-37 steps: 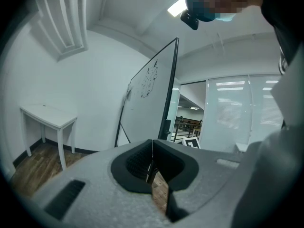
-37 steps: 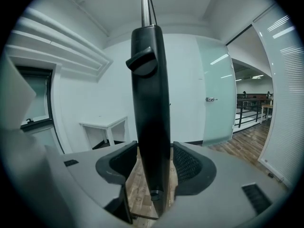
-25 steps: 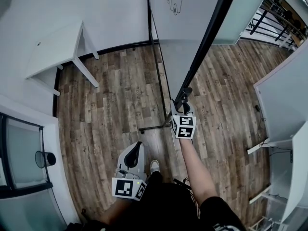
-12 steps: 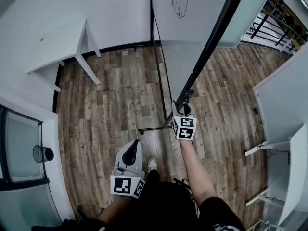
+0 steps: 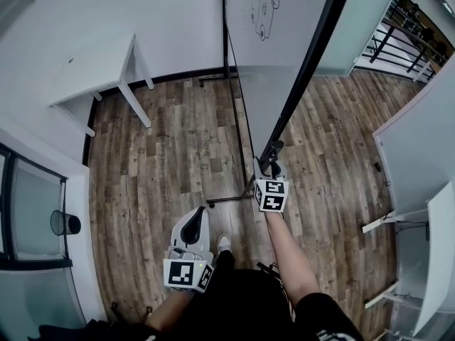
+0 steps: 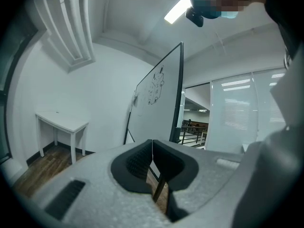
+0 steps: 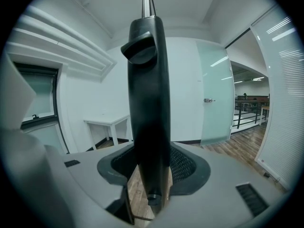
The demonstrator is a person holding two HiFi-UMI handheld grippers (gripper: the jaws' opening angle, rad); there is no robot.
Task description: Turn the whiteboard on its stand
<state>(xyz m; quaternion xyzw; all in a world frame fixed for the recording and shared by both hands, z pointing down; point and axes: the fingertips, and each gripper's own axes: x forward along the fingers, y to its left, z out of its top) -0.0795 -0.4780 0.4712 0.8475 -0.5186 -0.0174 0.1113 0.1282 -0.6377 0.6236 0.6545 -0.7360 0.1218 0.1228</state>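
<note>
right tongs (image 5: 271, 165) clamp whiteboard frame (image 5: 309, 55) above wood floor (image 5: 170, 155).

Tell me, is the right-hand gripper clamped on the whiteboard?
Shut: the right gripper has the whiteboard frame's dark edge clamped between its jaws.

The black-framed whiteboard (image 5: 274, 48), a sketch on its white face, stands upright on its thin black stand (image 5: 229, 199)

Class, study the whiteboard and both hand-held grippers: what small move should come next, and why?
Probably push the right hand-held gripper sideways, swinging the whiteboard about its stand. Its jaws are shut on the board's dark edge frame, so the hold is made, while the left hand-held gripper hangs low, shut and empty, away from the board.
</note>
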